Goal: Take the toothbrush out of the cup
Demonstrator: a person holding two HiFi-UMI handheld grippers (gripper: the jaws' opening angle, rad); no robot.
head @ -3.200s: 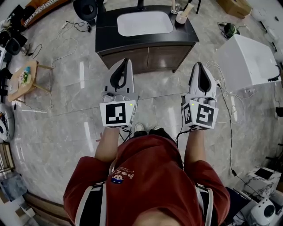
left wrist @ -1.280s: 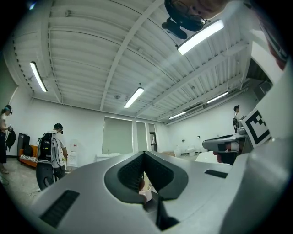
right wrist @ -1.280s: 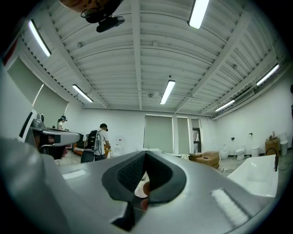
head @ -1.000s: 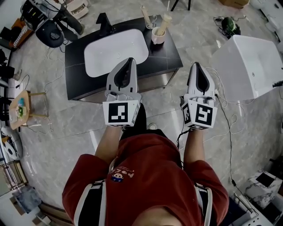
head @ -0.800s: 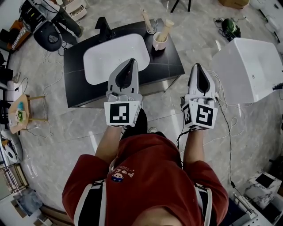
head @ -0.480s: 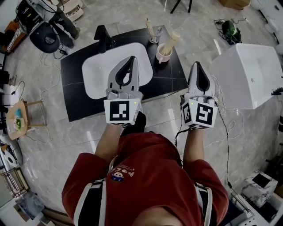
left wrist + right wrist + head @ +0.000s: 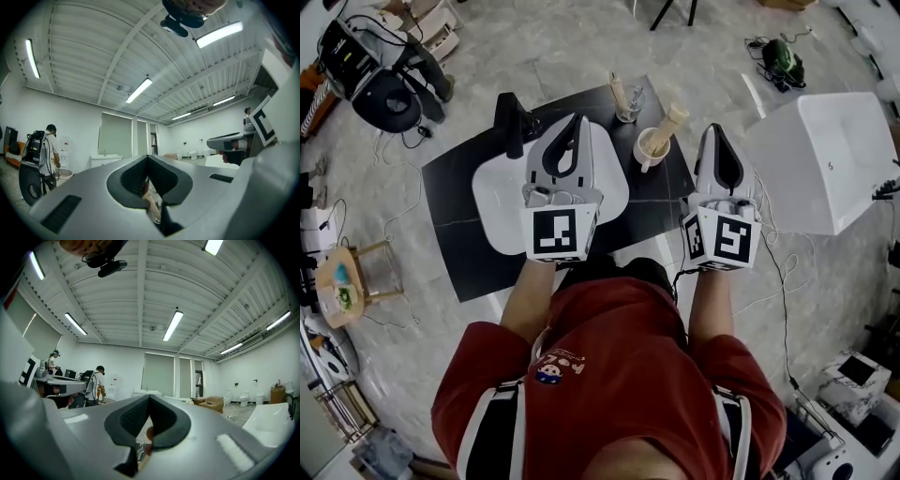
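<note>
Both claws closed together, empty. Cup [image 7: 651, 147] with toothbrush [image 7: 671, 121] sits between left gripper [image 7: 571, 120] and right gripper [image 7: 713, 129]. In both gripper views my jaws block it.

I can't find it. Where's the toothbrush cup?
In the head view, the cup stands on the black counter, just right of the white sink, near a glass.

A lab hall: ceiling strip lights [image 7: 172, 325], freestanding vanity [image 7: 455, 225], bathtub [image 7: 825, 159].
</note>
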